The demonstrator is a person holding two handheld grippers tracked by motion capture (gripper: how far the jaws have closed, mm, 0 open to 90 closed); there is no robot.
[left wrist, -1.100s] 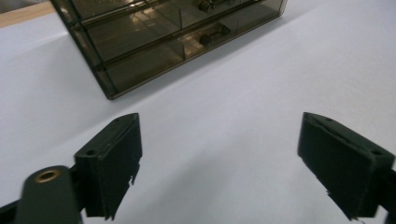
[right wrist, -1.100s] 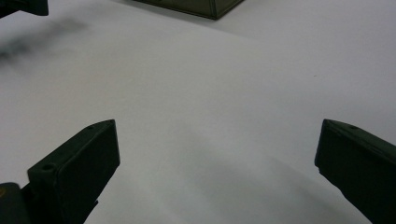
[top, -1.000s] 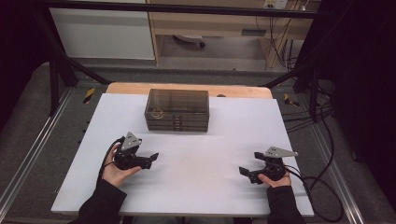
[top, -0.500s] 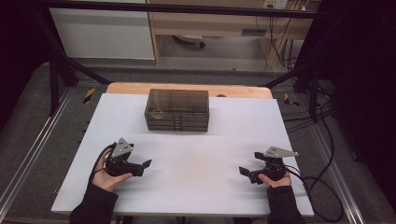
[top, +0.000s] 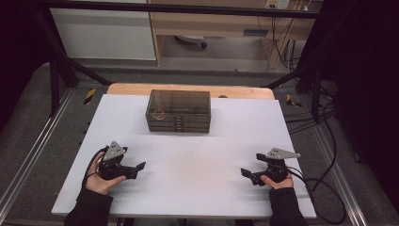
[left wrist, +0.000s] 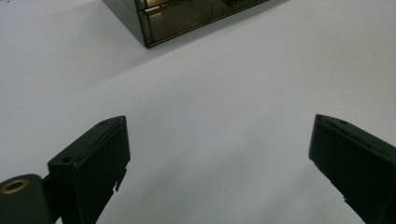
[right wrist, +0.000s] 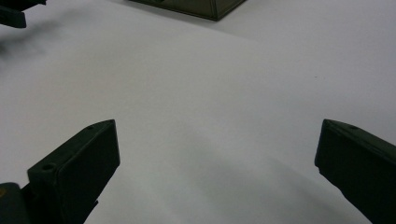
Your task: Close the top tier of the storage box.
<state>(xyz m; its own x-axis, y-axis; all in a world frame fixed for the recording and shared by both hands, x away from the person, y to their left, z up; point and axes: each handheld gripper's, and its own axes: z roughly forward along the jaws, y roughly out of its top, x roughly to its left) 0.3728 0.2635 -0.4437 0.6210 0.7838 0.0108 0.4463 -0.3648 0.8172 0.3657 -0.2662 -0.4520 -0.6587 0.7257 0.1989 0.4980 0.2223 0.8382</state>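
Tongs were held in both hands, low over the white table (top: 188, 165), 1 pair at each side of its near half. The left tongs (top: 140, 166) sat in the person's left hand (top: 99, 176), pointing toward the middle of the table, with the grey three-cornered plate on top. In the left gripper view the 2 black jaws stood wide apart with bare table surface between them; they had just been opening, and nothing lay between them. The right tongs (top: 244, 173) were in the right hand (top: 278, 181), pointing inward toward the left pair, well apart from it. In the right gripper view those jaws were also spread wide and released, holding nothing.

A dark, see-through drawer box (top: 178, 111) stood at the far middle of the table, just in front of a strip of bare wood at the far edge. It was well apart from both pairs of tongs. Its front showed stacked shallow drawers, and a small ring-like item showed through its left part, too small to make out. A lower corner of the box appeared at the top of the left gripper view (left wrist: 154, 23) and of the right gripper view (right wrist: 205, 7).
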